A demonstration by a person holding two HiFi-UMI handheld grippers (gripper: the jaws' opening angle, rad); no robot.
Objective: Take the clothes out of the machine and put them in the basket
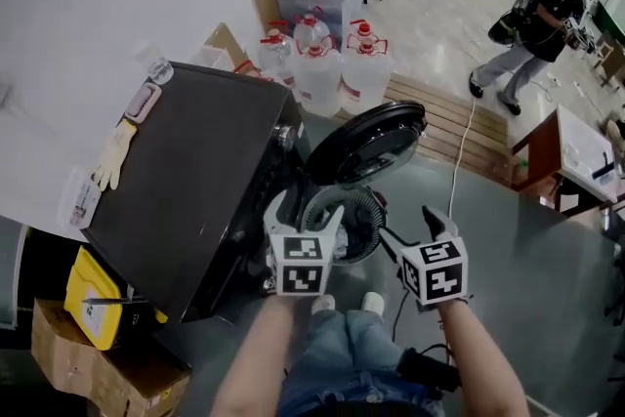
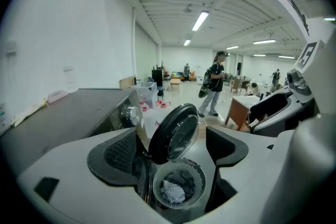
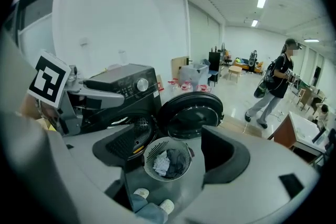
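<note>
My grippers: left [image 1: 306, 212] and right [image 1: 415, 231] both wide open, nothing between the jaws.
Clothes [image 3: 169, 162]: in the basket [image 3: 149, 150], on the floor at the machine's [image 1: 195, 181] front.
Direction: below and ahead of both grippers; my left looks nearer the machine.

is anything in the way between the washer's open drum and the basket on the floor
Nothing visible. The round grey slatted basket sits on the floor just in front of the black washing machine's opening, and the round black door is swung open to the side, clear of it.
</note>
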